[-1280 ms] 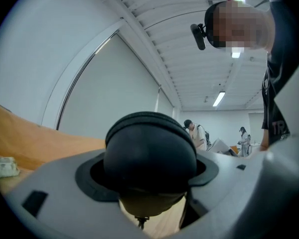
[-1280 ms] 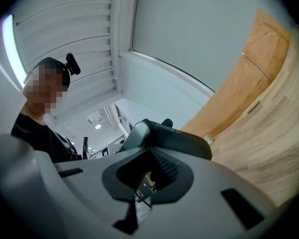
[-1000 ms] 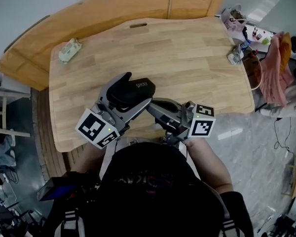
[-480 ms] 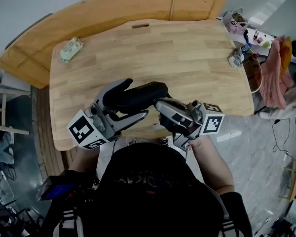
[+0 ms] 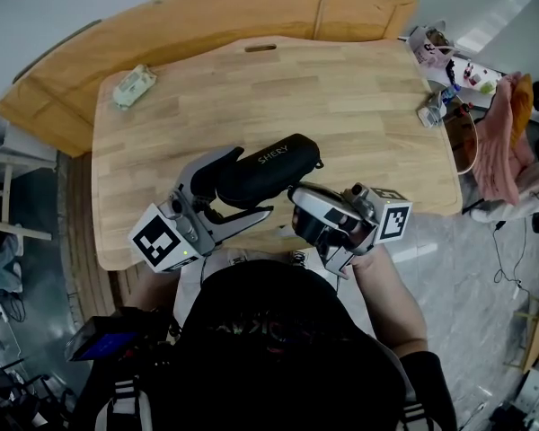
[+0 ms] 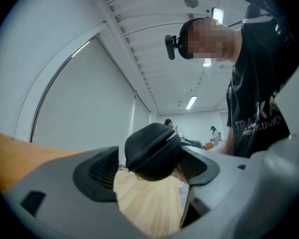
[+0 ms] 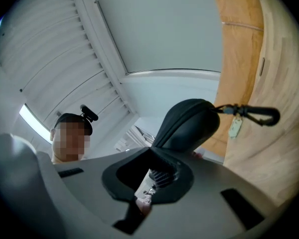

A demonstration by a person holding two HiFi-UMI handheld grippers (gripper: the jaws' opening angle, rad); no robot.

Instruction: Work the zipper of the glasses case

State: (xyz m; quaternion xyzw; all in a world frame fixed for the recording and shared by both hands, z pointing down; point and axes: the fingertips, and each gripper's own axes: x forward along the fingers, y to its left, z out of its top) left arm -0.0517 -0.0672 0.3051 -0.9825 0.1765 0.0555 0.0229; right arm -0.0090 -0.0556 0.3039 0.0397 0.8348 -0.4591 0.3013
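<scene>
The black glasses case (image 5: pixel 268 167) is lifted over the near part of the wooden table (image 5: pixel 359 106), its lettered side up. My left gripper (image 5: pixel 251 180) is shut on the case's left end, which fills the gap between the jaws in the left gripper view (image 6: pixel 152 151). My right gripper (image 5: pixel 296 193) sits at the case's near edge, shut. In the right gripper view a small metal zipper pull (image 7: pixel 148 189) is pinched between the pads, and the case (image 7: pixel 189 123) rises beyond them. A black clip (image 7: pixel 254 113) dangles from the case's far end.
A small pale green packet (image 5: pixel 133 86) lies at the table's back left. Bottles and clutter (image 5: pixel 436 57) and a pink cloth (image 5: pixel 503 133) crowd the right side beyond the table edge. A curved wooden board (image 5: pixel 207 16) runs behind the table.
The case has swung so its far end points up and to the right. The right gripper has risen and shifted right with it. The left gripper has kept its hold.
</scene>
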